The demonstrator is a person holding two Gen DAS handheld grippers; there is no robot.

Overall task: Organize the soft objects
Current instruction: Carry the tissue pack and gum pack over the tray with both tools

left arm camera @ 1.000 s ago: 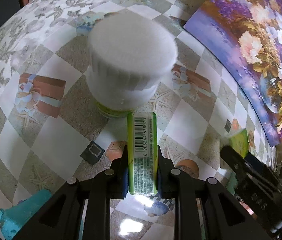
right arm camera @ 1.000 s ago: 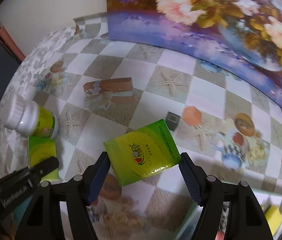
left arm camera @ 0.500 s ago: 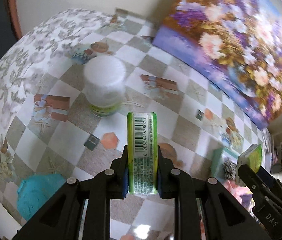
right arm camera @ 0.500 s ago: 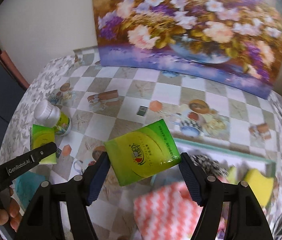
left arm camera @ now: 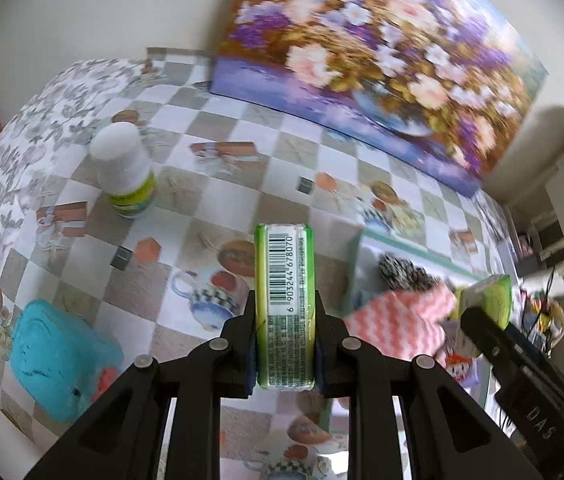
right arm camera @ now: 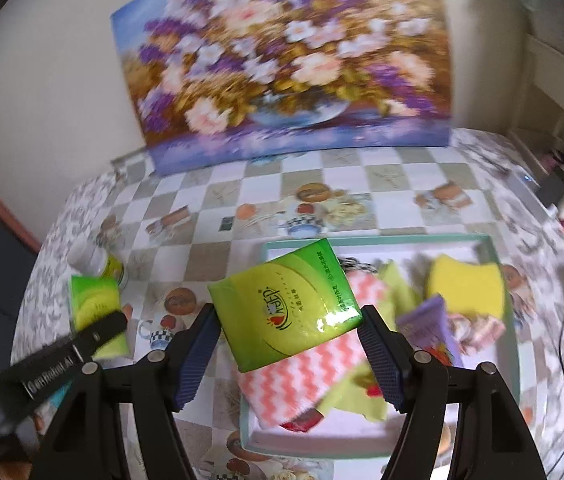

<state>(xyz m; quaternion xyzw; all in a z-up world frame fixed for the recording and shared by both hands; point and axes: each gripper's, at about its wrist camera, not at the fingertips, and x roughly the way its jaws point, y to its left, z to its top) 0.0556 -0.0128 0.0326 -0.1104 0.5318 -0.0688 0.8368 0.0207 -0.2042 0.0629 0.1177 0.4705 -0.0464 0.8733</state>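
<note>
Above the checkered tablecloth (left arm camera: 218, 204), your left gripper (left arm camera: 284, 344) is clamped narrow on a green tissue pack (left arm camera: 284, 304), held edge-on so the barcode side faces the camera; both pads press its flat faces. Your right gripper (right arm camera: 288, 344) stands much wider and is closed across a second green tissue pack (right arm camera: 286, 304), held broadside with the printed front up — the left pad meets its edge, the right pad sits at its lower right corner, and the pack is tilted. That pack hangs over the left end of a shallow tray with a teal rim (right arm camera: 502, 320). Tray contents, as seen from the right wrist: a pink-and-white zigzag cloth (right arm camera: 302, 376) at the near left, a yellow-green cloth (right arm camera: 362, 396) partly under it, a yellow sponge (right arm camera: 466, 284) toward the right, a purple tube (right arm camera: 430, 328) leaning in front of the sponge, a black-and-white patterned item (right arm camera: 356, 266) near the far wall, and something red at the near edge, too hidden to name. Outside the tray, on the cloth to the left: a white-capped bottle with a green label (left arm camera: 124, 172), upright, and a turquoise soft object (left arm camera: 56, 348) nearer you. A flower painting (right arm camera: 282, 64) leans against the wall behind — blurred in both views.
</note>
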